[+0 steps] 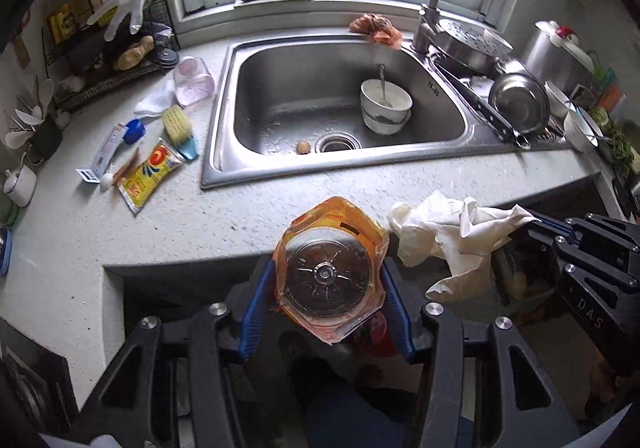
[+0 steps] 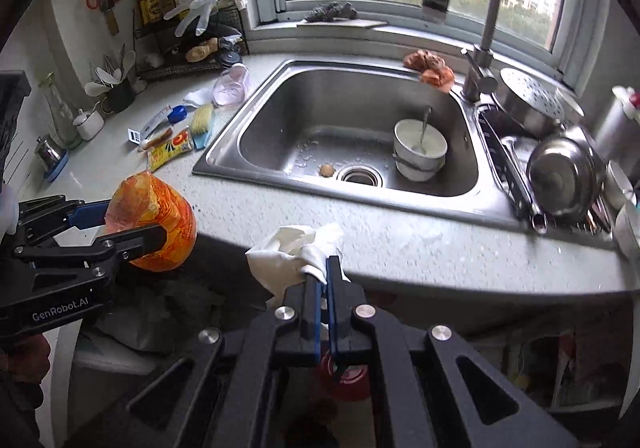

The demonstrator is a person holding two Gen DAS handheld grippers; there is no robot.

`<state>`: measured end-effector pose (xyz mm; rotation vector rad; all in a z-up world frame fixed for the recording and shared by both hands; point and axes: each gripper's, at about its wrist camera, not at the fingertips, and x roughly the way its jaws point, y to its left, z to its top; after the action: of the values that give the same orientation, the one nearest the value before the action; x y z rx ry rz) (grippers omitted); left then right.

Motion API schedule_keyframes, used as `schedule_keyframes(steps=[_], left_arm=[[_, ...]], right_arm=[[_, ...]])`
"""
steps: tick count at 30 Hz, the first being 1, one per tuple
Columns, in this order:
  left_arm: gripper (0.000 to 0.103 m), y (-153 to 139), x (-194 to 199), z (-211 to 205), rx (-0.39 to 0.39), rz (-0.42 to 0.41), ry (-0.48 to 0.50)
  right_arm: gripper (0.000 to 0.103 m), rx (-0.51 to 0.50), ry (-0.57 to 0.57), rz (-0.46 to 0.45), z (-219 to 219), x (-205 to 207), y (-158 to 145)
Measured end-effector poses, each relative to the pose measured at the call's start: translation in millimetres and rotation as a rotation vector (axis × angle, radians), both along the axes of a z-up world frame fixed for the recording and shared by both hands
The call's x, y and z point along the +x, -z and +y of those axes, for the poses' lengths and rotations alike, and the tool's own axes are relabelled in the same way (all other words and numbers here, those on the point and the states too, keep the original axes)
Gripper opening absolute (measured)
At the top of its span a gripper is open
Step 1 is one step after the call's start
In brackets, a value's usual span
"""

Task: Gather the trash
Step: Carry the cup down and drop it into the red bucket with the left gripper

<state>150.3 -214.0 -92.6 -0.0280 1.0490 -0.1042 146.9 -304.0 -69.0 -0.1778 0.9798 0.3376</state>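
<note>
My left gripper [image 1: 328,288] is shut on an empty plastic bottle with an orange label [image 1: 331,280], held bottom-forward in front of the counter edge; the bottle also shows in the right wrist view [image 2: 154,219]. My right gripper [image 2: 325,276] is shut on a crumpled white glove [image 2: 292,252], held just off the counter edge; the glove also shows in the left wrist view [image 1: 452,240]. On the counter left of the sink lie a yellow sachet [image 1: 150,175], a toothpaste tube [image 1: 106,153] and a white tissue [image 1: 154,99].
The steel sink [image 1: 340,47] holds stacked white bowls [image 1: 386,105] with a spoon and a small brown scrap [image 1: 303,147] by the drain. An orange rag [image 1: 376,27] lies by the tap. A scrub brush [image 1: 180,131], a pink cup [image 1: 194,81] and a dish rack with pots [image 1: 516,103] crowd the counter.
</note>
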Motion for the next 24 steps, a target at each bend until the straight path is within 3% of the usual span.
schedule_keyframes(steps=[5, 9, 16, 24], left_arm=[[0.050, 48, -3, -41, 0.006, 0.094, 0.108], [0.050, 104, -4, -69, 0.011, 0.162, 0.199], [0.050, 235, -3, -111, 0.014, 0.301, 0.305], [0.051, 376, 13, -157, -0.055, 0.359, 0.413]], right_arm=[[0.002, 0.000, 0.109, 0.087, -32, -14, 39], [0.002, 0.002, 0.193, 0.153, -56, -26, 84], [0.002, -0.016, 0.300, 0.267, -89, -38, 199], [0.002, 0.013, 0.413, 0.313, -128, -45, 329]])
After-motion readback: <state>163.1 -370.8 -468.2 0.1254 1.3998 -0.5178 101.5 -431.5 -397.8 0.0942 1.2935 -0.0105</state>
